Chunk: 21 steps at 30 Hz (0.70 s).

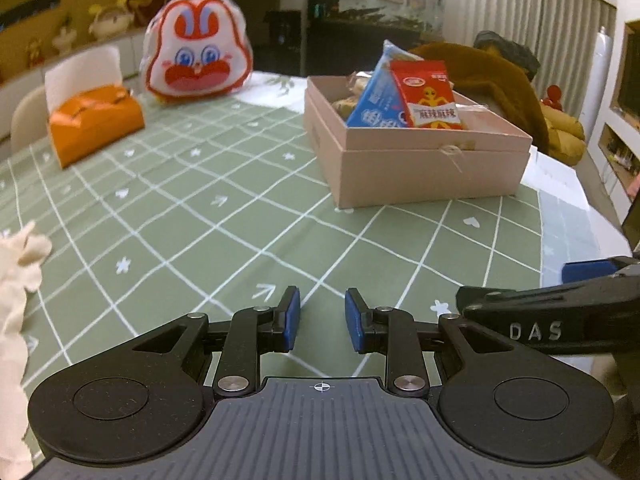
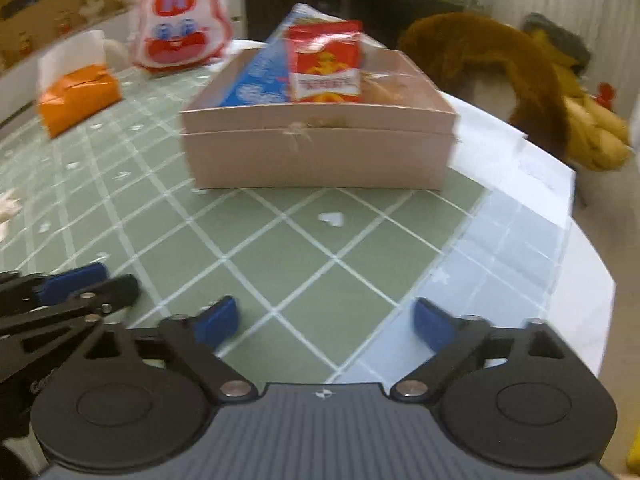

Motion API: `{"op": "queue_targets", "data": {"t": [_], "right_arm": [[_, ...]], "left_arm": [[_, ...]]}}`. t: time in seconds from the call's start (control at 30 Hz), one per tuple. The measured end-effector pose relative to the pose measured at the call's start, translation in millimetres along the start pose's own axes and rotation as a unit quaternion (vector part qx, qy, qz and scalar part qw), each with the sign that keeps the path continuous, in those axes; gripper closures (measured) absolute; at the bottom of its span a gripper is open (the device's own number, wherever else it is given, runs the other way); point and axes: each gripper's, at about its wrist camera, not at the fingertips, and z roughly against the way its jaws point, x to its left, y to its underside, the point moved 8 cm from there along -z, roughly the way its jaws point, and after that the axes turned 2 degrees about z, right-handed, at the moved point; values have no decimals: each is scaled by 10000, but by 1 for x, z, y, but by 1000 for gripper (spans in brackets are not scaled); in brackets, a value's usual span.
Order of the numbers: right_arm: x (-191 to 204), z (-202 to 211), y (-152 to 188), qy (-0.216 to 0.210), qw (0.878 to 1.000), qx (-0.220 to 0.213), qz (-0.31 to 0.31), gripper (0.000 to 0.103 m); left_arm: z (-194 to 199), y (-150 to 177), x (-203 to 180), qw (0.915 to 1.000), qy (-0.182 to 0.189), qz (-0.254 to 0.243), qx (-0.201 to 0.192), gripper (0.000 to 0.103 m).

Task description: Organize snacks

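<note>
Left gripper [image 1: 322, 316]: nearest item in the left wrist view. Blue pads stand a little apart with nothing between them; it hovers low over the green checked tablecloth [image 1: 192, 216].

Right gripper [image 2: 325, 322]: nearest item in the right wrist view. Fingers spread wide, nothing held, above the cloth near the table's right edge. The two grippers sit side by side, each showing at the edge of the other's view.

Cream fabric object [image 1: 16, 280]: at the left edge of the cloth, near the left gripper; what it is cannot be told.

Pink cardboard box [image 1: 420, 168]: mid-table, ahead of both grippers and apart from them, lid off or nested beneath. Contents: a blue snack packet [image 1: 376, 104] leaning upright, a red snack packet [image 1: 430, 96] propped against it, and pale wrapped snacks behind, partly hidden.

Orange tissue box [image 1: 94, 124]: far left, well apart from the pink box.

Rabbit-face bag [image 1: 198, 46]: far side of the table, behind the tissue box; possibly a snack bag, contents not visible.

Brown plush toy [image 1: 492, 76]: beyond the pink box, off the table edge.

Step in hand, as judged: snacks appear gathered in the box and both grippers are empty, so this is a pause between placements or near the close. The next move would call for reaching far across to the rabbit-face bag if it belongs with the snacks, or for straightening the leaning packets.
</note>
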Motion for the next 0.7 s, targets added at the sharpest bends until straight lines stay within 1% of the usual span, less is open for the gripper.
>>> {"op": "queue_targets", "data": {"t": [0.13,0.23,0.33,0.47,0.7], "right_arm": [[-9,1,2,171,9994,-238,-163,0],[-9,1,3,208,9990,-352,-194,0],[-9,1,3,254,9985,-436,-224,0],[-8,2,7,224,9968,-738,-189,0],[-6,3,7,232,9966,-765,-198,0]], "left_arm": [[-1,1,-3,9997,-65,-86,-215,74],[-2,-1,0,9997,79,43,-210,74],[-3,-1,-1,9997,136,20,-209,73],[-4,-1,-4,9996,165,-17,-211,73],[-5,-2,-4,9996,199,9,-206,73]]}}
